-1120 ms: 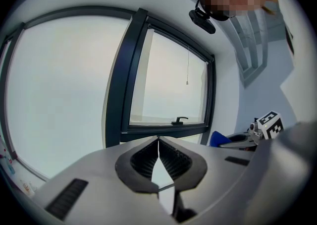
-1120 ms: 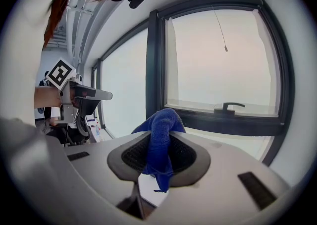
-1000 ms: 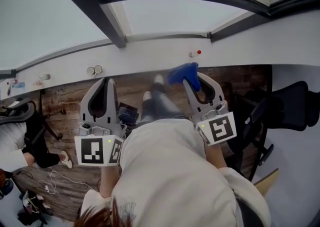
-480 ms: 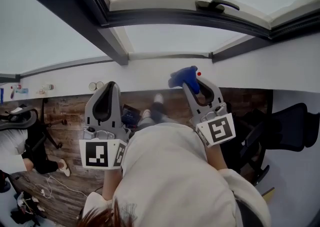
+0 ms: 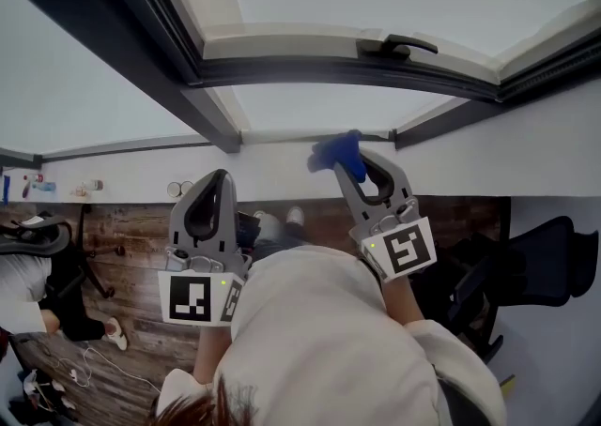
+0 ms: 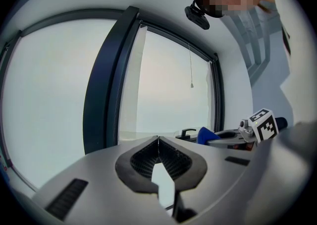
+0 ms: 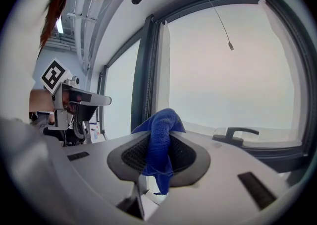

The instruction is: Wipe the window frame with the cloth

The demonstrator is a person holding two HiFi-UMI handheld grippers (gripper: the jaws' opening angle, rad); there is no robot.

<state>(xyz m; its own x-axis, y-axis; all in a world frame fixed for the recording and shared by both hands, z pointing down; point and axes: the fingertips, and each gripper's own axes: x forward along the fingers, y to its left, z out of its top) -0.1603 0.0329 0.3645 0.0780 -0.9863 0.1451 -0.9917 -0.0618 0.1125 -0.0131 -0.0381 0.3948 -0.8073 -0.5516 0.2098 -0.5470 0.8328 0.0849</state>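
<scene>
Approach step | I'm clenching crumpled blue microfibre cloth [image 5: 335, 150] in right hand-held gripper [image 5: 353, 169], picture centre | left hand-held gripper [image 5: 217, 178] clenched, empty | next, likely: pressing cloth onto dark window frame [image 5: 282, 70]

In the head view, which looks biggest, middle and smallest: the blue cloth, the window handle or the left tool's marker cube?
1. Marker cube on the left tool, helped by being nearest the camera.
2. Blue cloth.
3. Window handle: longer than the cloth but thinner, so these two are close.
</scene>
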